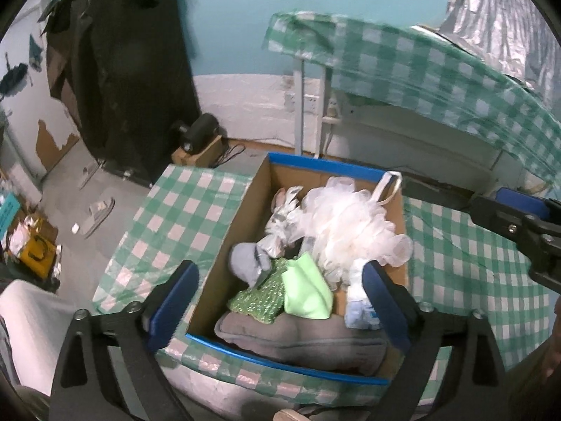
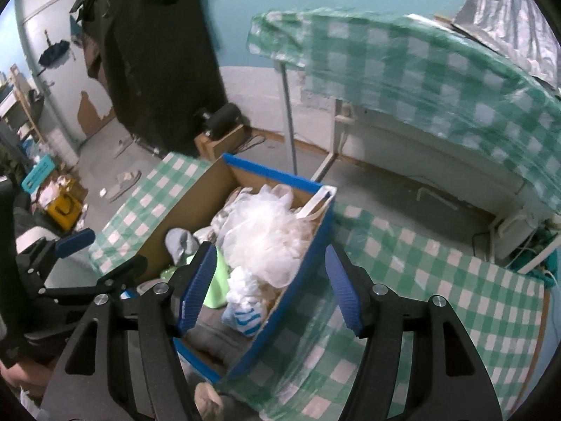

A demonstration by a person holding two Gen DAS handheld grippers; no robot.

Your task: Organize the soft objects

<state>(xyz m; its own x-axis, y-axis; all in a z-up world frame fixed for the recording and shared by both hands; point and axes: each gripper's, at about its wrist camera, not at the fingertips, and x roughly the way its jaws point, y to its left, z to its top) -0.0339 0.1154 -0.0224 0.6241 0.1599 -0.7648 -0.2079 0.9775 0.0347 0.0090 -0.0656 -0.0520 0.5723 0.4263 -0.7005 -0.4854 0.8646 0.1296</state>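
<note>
Both my left tool [image 1: 280, 301] and right tool [image 2: 268, 286] hover spread and empty over the cardboard box [image 1: 242, 217], where the white mesh pouf [image 1: 345, 224] sits topmost, feather-light, squashy, best pinched by its rope loop [image 1: 387, 187].

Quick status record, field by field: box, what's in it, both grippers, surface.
box: cardboard box with blue-taped rim, open top
contents: white bath pouf, green cloth, green knitted pad, grey sock, grey slipper, a blue-and-white item, a silvery item
left gripper: open, empty, over the box
right gripper: open, empty, above the box's right wall
surface: green checked tablecloth
</note>
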